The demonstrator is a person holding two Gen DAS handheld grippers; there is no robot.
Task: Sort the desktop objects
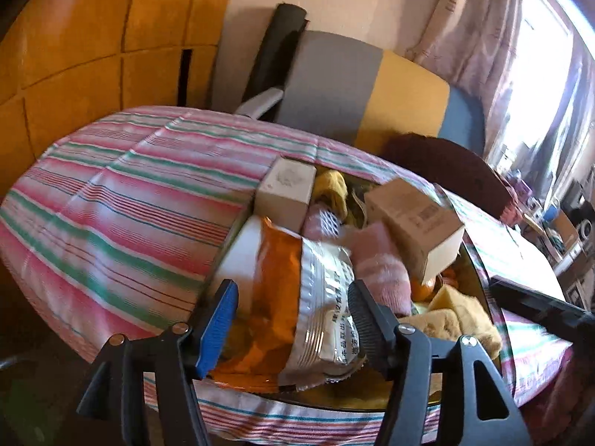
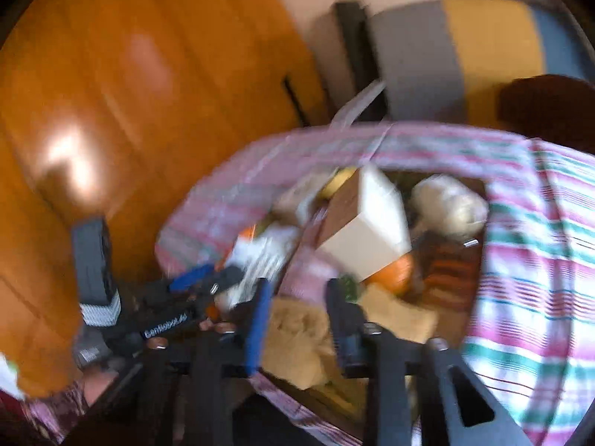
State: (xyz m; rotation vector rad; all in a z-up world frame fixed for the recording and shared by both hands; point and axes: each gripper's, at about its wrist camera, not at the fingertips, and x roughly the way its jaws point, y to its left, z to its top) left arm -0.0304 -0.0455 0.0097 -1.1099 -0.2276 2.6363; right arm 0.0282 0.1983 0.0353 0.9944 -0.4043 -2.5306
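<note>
A dark-rimmed tub (image 1: 319, 401) on a striped cloth (image 1: 130, 193) is heaped with things. On top lie an orange and silver snack packet (image 1: 323, 264), a pink sock (image 1: 379, 267), a white box (image 1: 286, 186), a cardboard box (image 1: 412, 223), a yellow cloth (image 1: 457, 316) and an orange (image 1: 422, 290). My left gripper (image 1: 292, 290) stands open and wide astride the packet, its pads not pressing it. My right gripper (image 2: 299, 316) is open by a narrow gap over the yellow cloth (image 2: 297, 345), with nothing between its fingers. The right wrist view is blurred.
A chair (image 1: 372, 85) with a grey, yellow and blue back stands behind the table. An orange wooden wardrobe (image 1: 93, 37) fills the left. A dark red cloth (image 1: 446, 163) lies at the far right edge, with a curtained window (image 1: 539, 74) beyond. A hand (image 2: 219, 329) holds the left gripper (image 2: 208, 278).
</note>
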